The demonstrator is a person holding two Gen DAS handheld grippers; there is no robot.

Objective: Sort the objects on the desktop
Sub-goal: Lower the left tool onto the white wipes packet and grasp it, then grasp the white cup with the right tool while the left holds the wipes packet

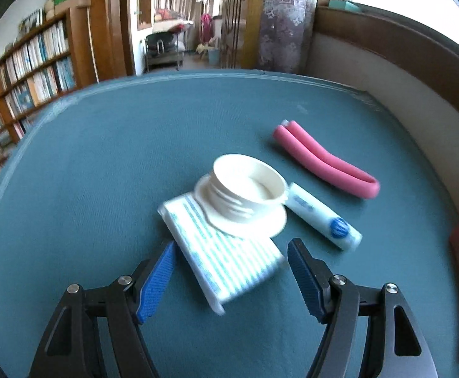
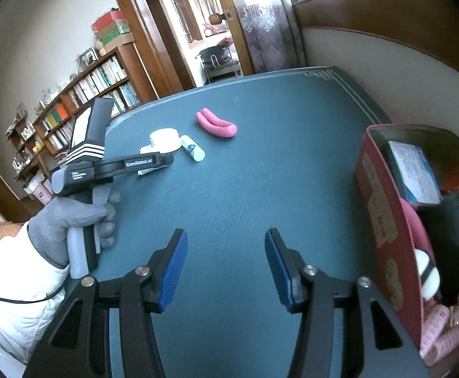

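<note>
Between the wide-spread blue pads of the left gripper lies a flat striped packet, light and probably soft, best pinched across its long edges, though the white cap resting on its far end may slide off. Beyond lie a smooth white tube and a bent pink foam roller. Right gripper: open, empty, red box just right.

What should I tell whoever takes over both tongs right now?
Left tongs: open, straddling the striped packet, not closed on it.
Right tongs: open, empty, above bare table.
White jar sits partly on the packet; white tube beside it; pink loop farther back.
Red box at right already holds several items.
Left: those four things.
</note>
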